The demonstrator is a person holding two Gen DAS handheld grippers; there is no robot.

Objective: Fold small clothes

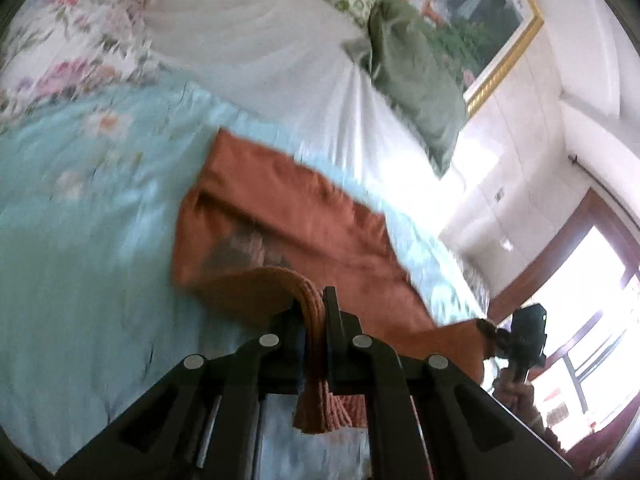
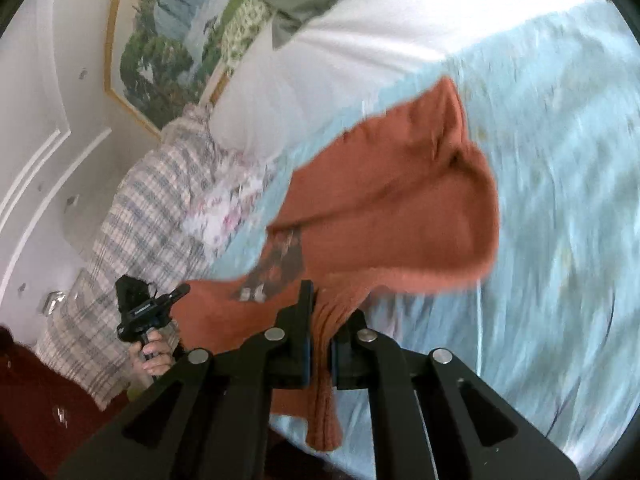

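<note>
1. 1 bed (image 1: 72, 240) fills both views, covered by 1 pale blue floral quilt (image 2: 560, 200); white sheet lies toward 12 o'clock in the left wrist view.
2. 1 gold-framed landscape painting (image 1: 472, 12) hangs on the wall at 1 o'clock.
3. 1 green pillow (image 1: 416, 80) lies below the painting, and 1 plaid blanket (image 2: 132, 240) sits at 9 o'clock in the right wrist view.
4. 1 rust-orange knit garment (image 1: 296, 224) is partly lifted off the quilt, with a dark print on it.
5. 2 grippers: the left gripper (image 1: 316, 320) is pinched on the garment's ribbed hem; the right gripper (image 2: 322, 320) is likewise clamped on ribbed fabric.
</note>
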